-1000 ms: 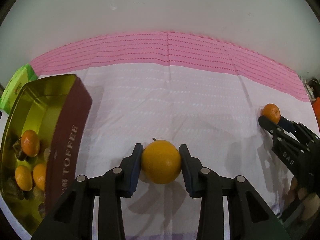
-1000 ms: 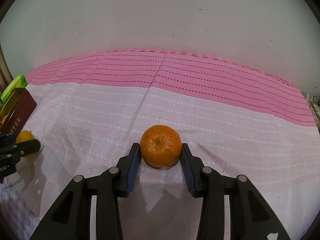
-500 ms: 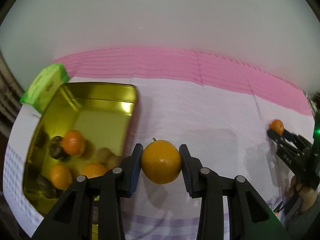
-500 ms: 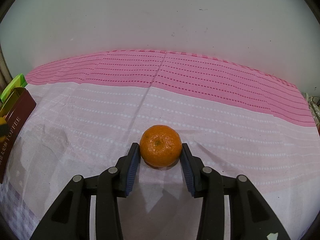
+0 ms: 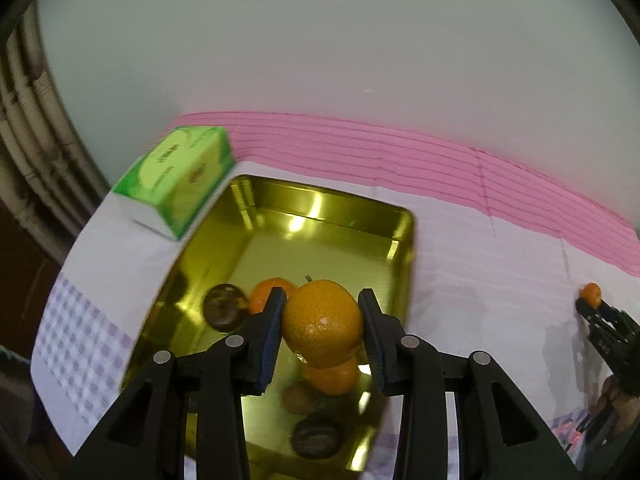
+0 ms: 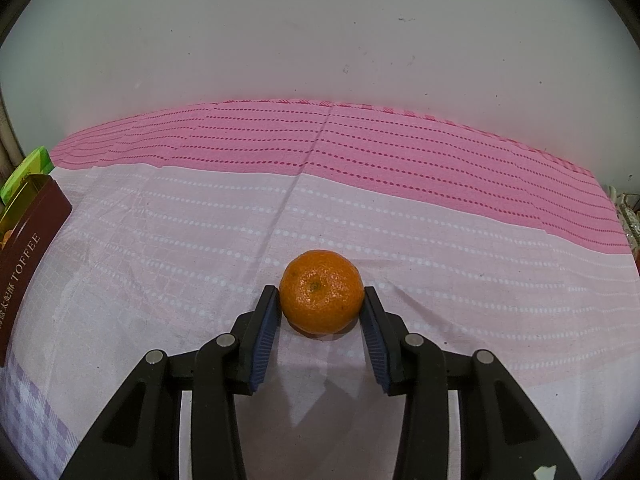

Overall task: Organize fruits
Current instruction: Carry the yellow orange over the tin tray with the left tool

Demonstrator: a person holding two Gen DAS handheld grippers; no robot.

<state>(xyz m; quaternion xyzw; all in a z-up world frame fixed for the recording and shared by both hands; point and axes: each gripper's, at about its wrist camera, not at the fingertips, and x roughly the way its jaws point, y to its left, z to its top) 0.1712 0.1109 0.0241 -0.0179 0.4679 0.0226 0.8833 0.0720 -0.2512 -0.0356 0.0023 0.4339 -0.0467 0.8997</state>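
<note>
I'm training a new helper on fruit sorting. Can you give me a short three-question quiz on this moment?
1. True or false: the orange in the left gripper is held above the gold tin.
2. What does the right gripper's orange rest on? A) tin B) cloth C) green box
3. Fill in: the green box stands at the tin's far ____ corner in the left wrist view.

Key: 1 true; 2 B, the cloth; 3 left.

Left tongs (image 5: 322, 326) carried their orange (image 5: 322, 322) from the cloth (image 5: 480, 280), now over the gold tin (image 5: 304, 208)
</note>
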